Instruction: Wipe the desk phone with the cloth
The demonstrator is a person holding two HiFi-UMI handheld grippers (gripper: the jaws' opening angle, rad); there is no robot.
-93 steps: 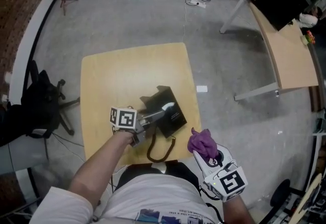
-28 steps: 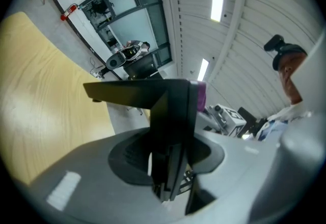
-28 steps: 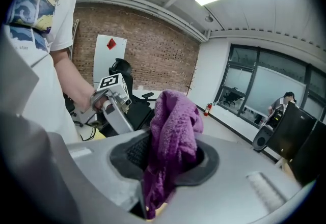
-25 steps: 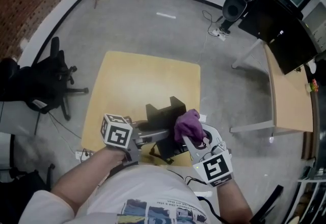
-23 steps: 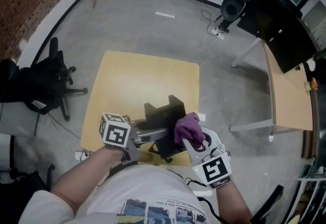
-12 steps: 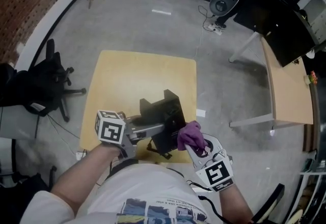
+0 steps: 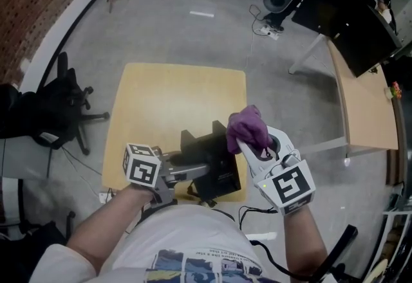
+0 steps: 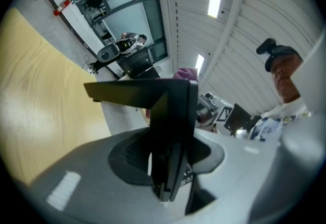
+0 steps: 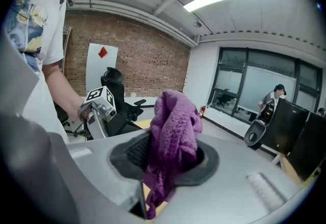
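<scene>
Now: left hand-held gripper (image 7: 185, 171) is clamped on the black desk phone (image 7: 217, 158), jaws partway closed on its edge. The phone stands out ahead of those jaws, over the near corner of the wooden surface (image 7: 167, 101). Right hand-held gripper (image 7: 252, 145) pinches the purple cloth (image 7: 246, 126), bunched ahead of its jaws, beside the phone; contact not discernible.

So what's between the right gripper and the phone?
Only the cloth, clamped in the right gripper, sits between it and the phone, which the left gripper holds. The head view shows this; contact is unclear.
</scene>
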